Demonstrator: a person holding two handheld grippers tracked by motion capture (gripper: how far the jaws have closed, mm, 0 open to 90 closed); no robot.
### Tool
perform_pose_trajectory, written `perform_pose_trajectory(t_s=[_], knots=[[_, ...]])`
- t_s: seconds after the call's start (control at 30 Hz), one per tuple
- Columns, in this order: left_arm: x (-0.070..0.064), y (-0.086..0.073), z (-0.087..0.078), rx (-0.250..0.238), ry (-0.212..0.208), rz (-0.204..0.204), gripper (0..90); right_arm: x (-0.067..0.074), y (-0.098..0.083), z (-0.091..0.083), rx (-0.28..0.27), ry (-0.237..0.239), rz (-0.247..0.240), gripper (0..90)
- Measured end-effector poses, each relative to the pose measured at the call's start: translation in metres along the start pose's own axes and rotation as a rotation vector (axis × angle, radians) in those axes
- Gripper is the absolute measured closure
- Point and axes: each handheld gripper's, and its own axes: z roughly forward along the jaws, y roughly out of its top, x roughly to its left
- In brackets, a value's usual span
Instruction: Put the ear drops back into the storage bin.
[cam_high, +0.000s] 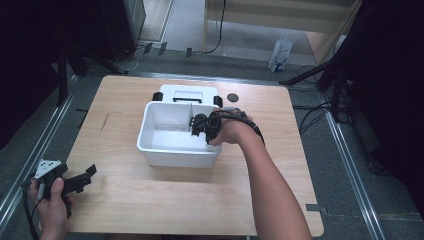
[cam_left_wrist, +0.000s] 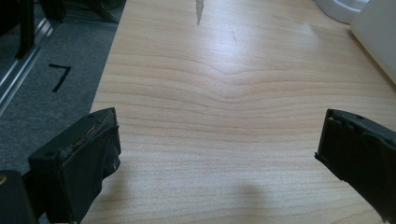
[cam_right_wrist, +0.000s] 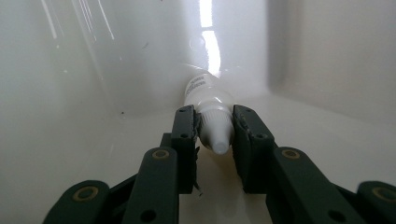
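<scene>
A white plastic bin stands in the middle of the wooden table. My right gripper reaches down into its right part. In the right gripper view that gripper is shut on the capped neck of a small white bottle, which lies pointing away toward the bin's far wall. My left gripper is held at the table's near left corner. Its jaws stand wide open over bare wood with nothing between them.
A white lid with black clips lies just behind the bin, and a small dark disc sits beside it. A thin divider splits the bin. A scratch mark shows on the wood far left.
</scene>
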Motion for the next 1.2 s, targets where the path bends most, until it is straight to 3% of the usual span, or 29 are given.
perform_pose_trajectory(t_s=[0.27, 0.43, 0.57, 0.7, 0.8, 0.87, 1.1, 1.2], knots=[[0.0, 0.0, -0.001, 0.004, 0.001, 0.005, 0.2, 0.0, 0.0, 0.001, -0.011, -0.011, 0.015, 66.1], [-0.001, 0.0, -0.001, 0.0, 0.002, 0.005, 0.2, 0.001, -0.004, -0.005, -0.052, -0.037, 0.043, 50.7], [-0.001, 0.0, -0.001, 0.003, 0.002, 0.008, 0.2, -0.003, -0.008, -0.021, -0.111, -0.053, 0.118, 38.7], [-0.001, 0.0, 0.0, -0.001, 0.001, 0.005, 0.2, -0.003, -0.013, -0.039, -0.172, -0.078, 0.15, 26.2], [-0.001, 0.0, 0.0, 0.002, -0.002, 0.004, 0.2, -0.002, -0.018, -0.052, -0.208, -0.048, 0.171, 19.5], [-0.001, 0.0, 0.0, 0.005, 0.0, 0.008, 0.2, 0.001, -0.021, -0.058, -0.21, -0.022, 0.176, 15.0], [-0.001, 0.0, 0.0, 0.003, -0.002, 0.007, 0.2, 0.007, -0.033, -0.067, -0.193, 0.001, 0.196, 8.3], [-0.001, 0.0, 0.0, 0.005, -0.002, 0.006, 0.2, 0.007, -0.04, -0.07, -0.193, -0.025, 0.208, 8.3]])
